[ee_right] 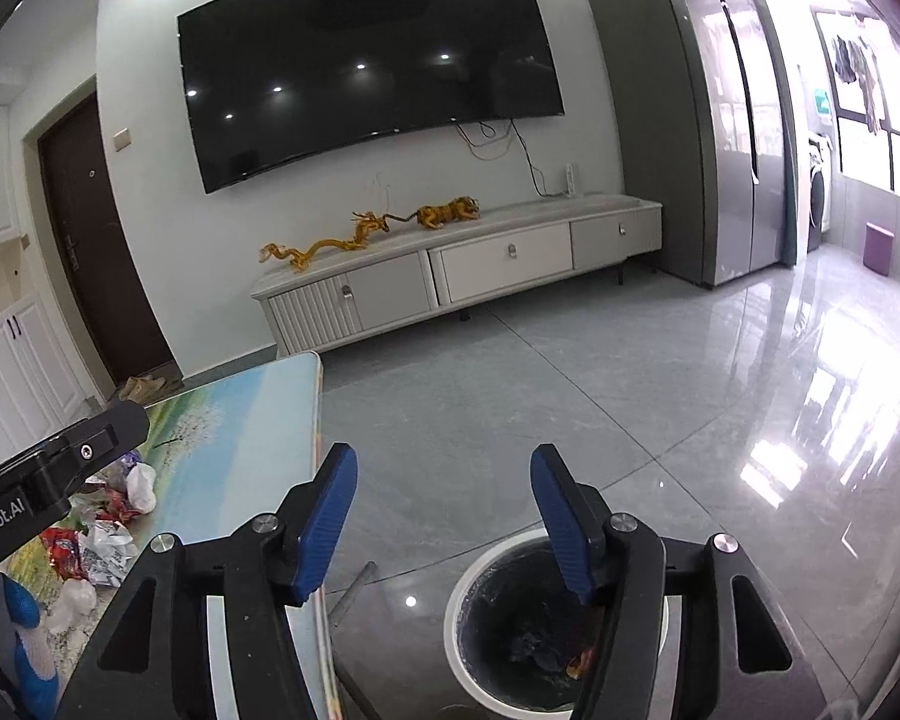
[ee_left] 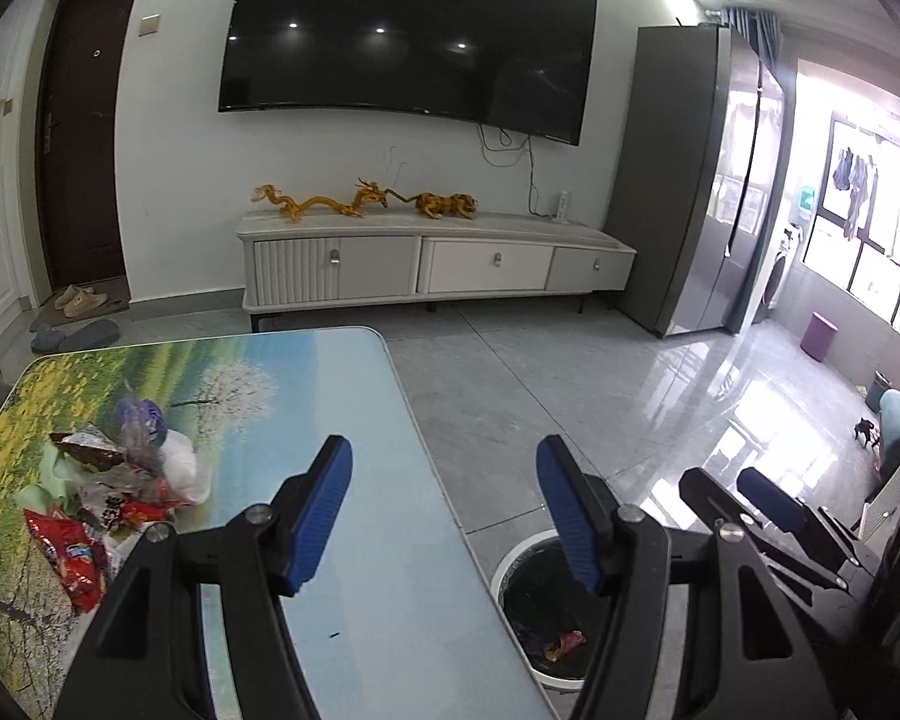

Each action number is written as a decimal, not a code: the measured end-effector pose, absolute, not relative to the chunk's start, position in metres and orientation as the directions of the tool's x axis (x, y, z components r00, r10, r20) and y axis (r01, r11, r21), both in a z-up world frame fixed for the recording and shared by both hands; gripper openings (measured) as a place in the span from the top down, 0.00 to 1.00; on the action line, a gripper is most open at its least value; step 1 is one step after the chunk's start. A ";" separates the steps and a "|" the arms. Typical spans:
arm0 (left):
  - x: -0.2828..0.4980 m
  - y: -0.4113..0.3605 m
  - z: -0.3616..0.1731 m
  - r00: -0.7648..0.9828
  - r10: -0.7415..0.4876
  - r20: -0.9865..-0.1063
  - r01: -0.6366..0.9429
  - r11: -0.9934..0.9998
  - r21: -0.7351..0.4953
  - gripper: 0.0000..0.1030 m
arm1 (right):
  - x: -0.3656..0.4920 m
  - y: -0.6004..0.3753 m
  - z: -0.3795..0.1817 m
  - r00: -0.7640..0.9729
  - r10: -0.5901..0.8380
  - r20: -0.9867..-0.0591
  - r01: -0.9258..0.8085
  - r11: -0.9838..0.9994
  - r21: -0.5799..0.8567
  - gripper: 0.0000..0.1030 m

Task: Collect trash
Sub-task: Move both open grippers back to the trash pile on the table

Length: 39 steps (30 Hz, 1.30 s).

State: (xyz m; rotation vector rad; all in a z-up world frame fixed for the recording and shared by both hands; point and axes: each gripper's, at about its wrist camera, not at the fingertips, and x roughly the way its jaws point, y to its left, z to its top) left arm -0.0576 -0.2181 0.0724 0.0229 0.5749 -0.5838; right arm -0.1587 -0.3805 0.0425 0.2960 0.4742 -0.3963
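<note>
**Both grippers empty beside the bin, wrapper pile waiting on the table**

At the far left of the left wrist view, the trash pile (ee_left: pixel 108 480) sits on the landscape-printed table (ee_left: pixel 354 570): crumpled wrappers, a red snack packet (ee_left: pixel 69 558) nearest the camera, a white plastic bag (ee_left: pixel 180 468), and foil and purple scraps behind. It is gathered in one heap, well in from the table's right edge, so each piece has to be carried across the tabletop to be dropped.

Moving right, the left gripper (ee_left: pixel 444 516) hangs over that right edge, its blue pads spread wide with nothing between them. It points roughly at the gap between table and bin, which reads as a stance between a drop and the next reach.

Just right of the table, on the grey tiled floor, stands the white-rimmed trash bin (ee_left: pixel 513 570) with a dark liner. A few wrappers (ee_left: pixel 564 645) already lie at the bottom, so the task appears partly done. The bin is set close against the table, likely to keep carries short.

Furthest right, the right gripper (ee_right: pixel 444 522) hovers above the bin (ee_right: pixel 468 585), fingers also wide apart and empty. The remaining heap (ee_right: pixel 111 534) shows at the left edge of the right wrist view, past the body of the left gripper.
</note>
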 end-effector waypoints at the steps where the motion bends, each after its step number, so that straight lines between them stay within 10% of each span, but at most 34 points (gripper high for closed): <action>1: -0.058 -0.210 0.075 0.691 -0.509 -0.513 0.516 0.845 -0.142 0.40 | -0.159 -0.371 0.046 0.825 -0.294 -0.484 0.421 0.890 0.177 0.39; 16: -0.071 -0.032 0.105 0.872 -0.314 -0.375 0.254 0.946 -0.202 0.20 | -0.162 -0.248 0.108 0.940 -0.156 -0.303 0.192 0.977 0.094 0.01; 39: -0.103 0.088 0.130 0.972 -0.107 -0.211 0.065 0.978 -0.198 0.00 | -0.170 -0.179 0.131 0.979 -0.011 -0.204 0.026 0.997 0.071 0.00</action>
